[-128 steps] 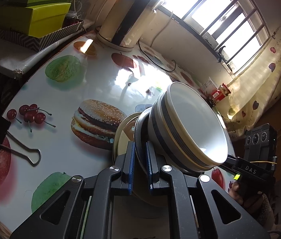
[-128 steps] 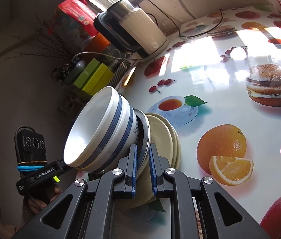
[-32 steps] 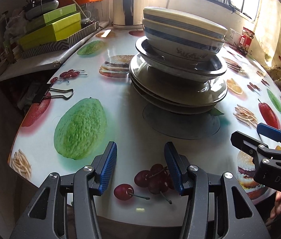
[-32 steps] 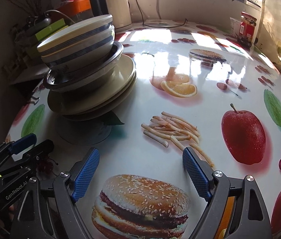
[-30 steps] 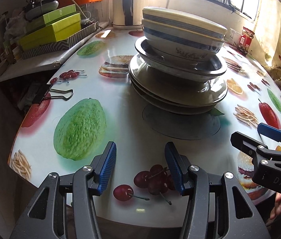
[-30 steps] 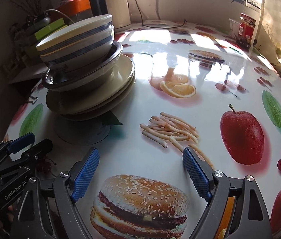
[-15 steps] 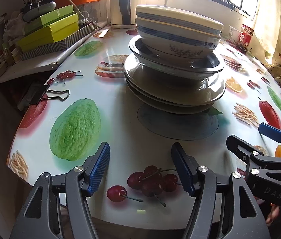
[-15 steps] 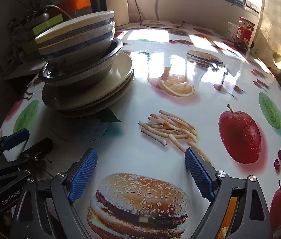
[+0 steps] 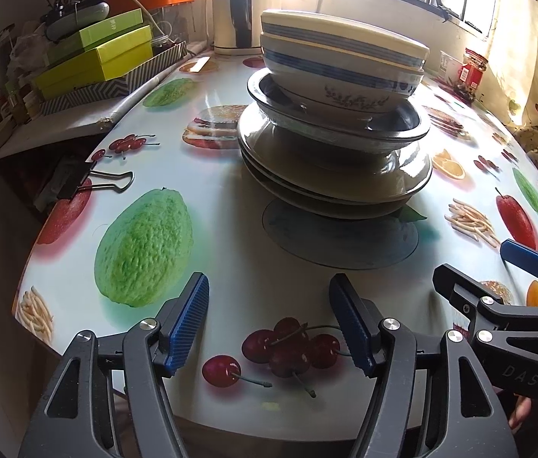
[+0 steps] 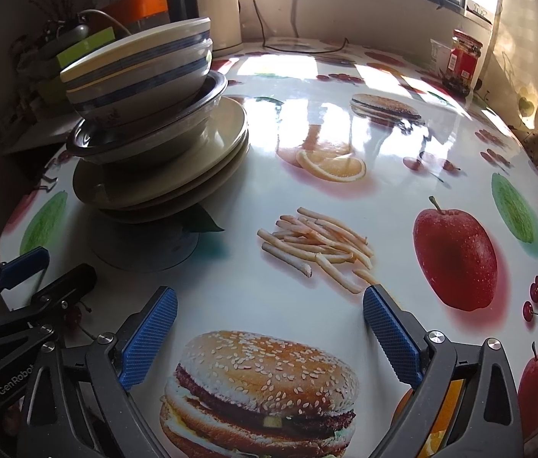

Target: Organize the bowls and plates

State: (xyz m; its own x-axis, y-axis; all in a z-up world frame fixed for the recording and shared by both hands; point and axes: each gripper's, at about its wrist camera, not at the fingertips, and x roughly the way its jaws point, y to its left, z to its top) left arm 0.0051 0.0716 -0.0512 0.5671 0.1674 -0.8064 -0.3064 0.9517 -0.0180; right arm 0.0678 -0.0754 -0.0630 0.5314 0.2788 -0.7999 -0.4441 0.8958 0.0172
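both claws hang released over the near edge of the glossy round tabletop (image 9: 230, 206) printed with fruit and burgers, and both have just been spreading wider with nothing between the blue pads. left claw (image 9: 269, 320) sits in front of the dish stack, over printed cherries; right claw (image 10: 269, 328) gapes very wide to the stack's right, over a printed burger, and shows at the right edge of the left wrist view (image 9: 498, 286).

2 cream bowls with blue bands (image 9: 341, 61) nest upright on top of the stack, inside a dark-rimmed shallow bowl (image 9: 337, 129), which rests on several beige plates (image 9: 330, 183). behind the stack stands a cream and black electric kettle (image 10: 207, 4). left of it lies a black binder clip (image 9: 89, 179); far right, by the window, a red-labelled jar (image 10: 463, 57).
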